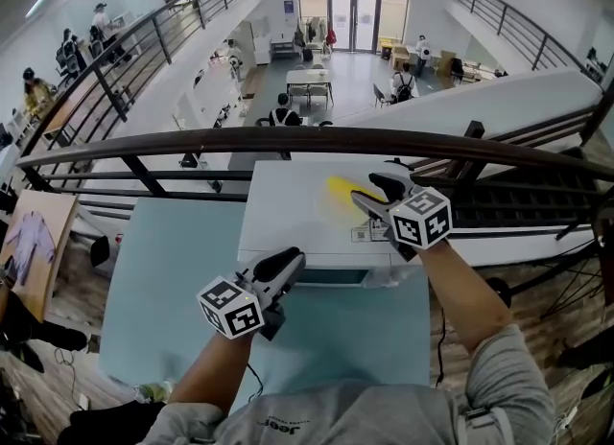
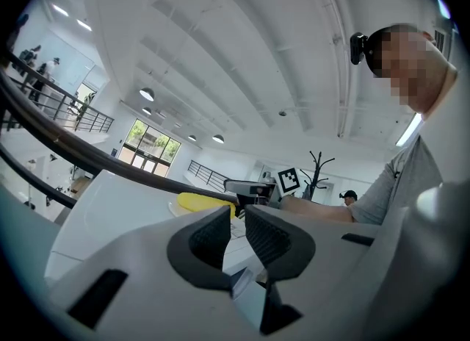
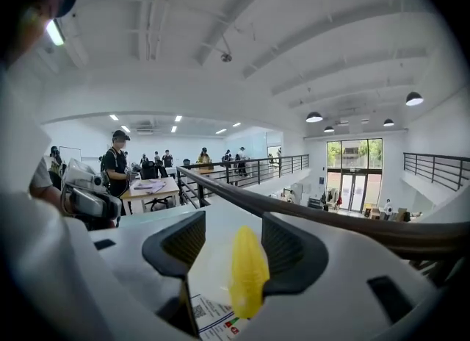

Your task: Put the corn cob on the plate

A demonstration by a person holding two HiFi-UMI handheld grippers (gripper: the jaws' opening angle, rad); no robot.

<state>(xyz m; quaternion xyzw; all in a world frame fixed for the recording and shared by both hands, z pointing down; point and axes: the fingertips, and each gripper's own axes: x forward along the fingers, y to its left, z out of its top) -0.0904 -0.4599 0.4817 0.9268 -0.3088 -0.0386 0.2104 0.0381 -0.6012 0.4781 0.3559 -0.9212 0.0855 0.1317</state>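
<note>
right gripper (image 3: 233, 223): jaws wide apart and not clamped. The corn cob (image 3: 248, 270) sits in the gap, closer to your right-hand jaw. I can't tell if it touches that pad.
left gripper (image 2: 237, 218): jaws down to a narrow slit with nothing in it. It's parked low, near your body, at the front edge of the white top (image 1: 288, 213).
corn position: just past the right fingertips, and in the right gripper view partly between the jaws. It rests on the white top, not lifted.
corn axis: roughly in line with the right jaws, tip pointing away from you. The jaws would close across its width, which is the good way.
nearer hand: the right, by a lot. The left is well apart from the corn, behind it and to its left.
plate: can't pick it out for sure, white on white. The left gripper view shows a pale rim (image 2: 175, 207) under the corn that may be it. If so, my read is the cob is already placed and you only need to back out.
edges: the railing (image 1: 288, 141) runs across just beyond the corn, so don't push forward. A paper label (image 1: 369, 233) lies under the right gripper.
room: open white top to the left of the right gripper, and the blue table (image 1: 163, 299) lower and toward you. Pulling straight back along the jaw line looks clear.
risk: the cob is round, so it could roll if a jaw drags it on the way out.
</note>
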